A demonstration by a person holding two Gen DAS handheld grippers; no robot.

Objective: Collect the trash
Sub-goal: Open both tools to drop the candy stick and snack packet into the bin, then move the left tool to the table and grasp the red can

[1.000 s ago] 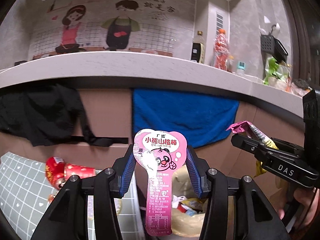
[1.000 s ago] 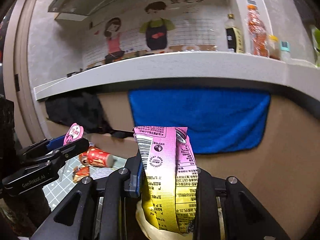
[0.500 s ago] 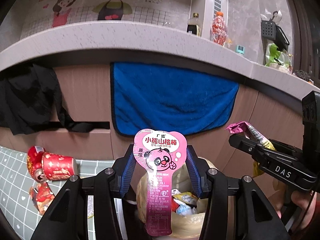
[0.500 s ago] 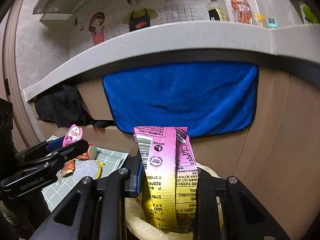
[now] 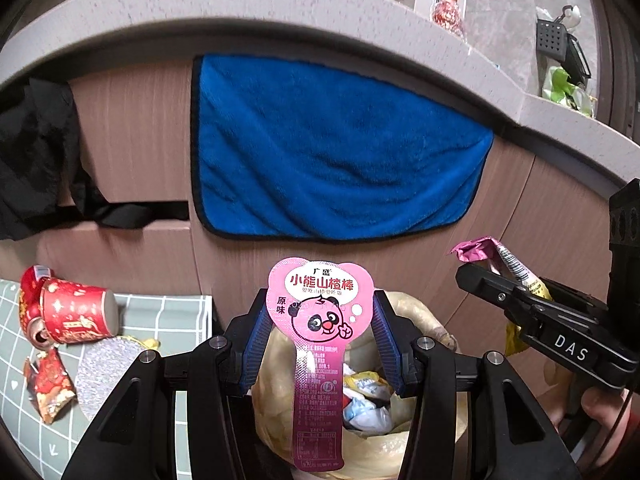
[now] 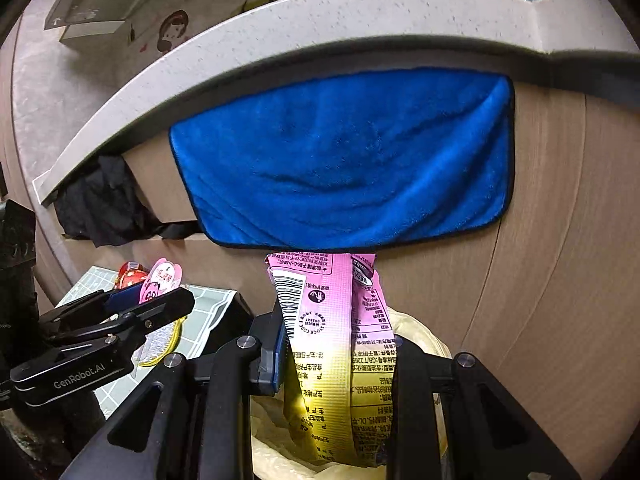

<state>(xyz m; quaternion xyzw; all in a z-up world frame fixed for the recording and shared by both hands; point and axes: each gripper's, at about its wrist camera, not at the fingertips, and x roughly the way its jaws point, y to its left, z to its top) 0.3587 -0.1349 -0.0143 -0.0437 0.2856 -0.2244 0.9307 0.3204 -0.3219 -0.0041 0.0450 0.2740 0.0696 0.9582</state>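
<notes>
L gripper is clamping its fingers on the pink panda lollipop wrapper; R gripper is clamping its fingers on the pink-yellow snack packet. Both are hanging over the trash bag. Rec.: centre each over the bag opening, lower inside the rim, then part fingers, since light film may drift or cling.

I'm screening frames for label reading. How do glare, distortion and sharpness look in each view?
Left wrist: the pink panda wrapper is sharp and evenly lit; the countertop edge bows from fisheye. Right wrist: a bright glare patch sits on the pink-yellow snack bag; corners go dark.
</notes>
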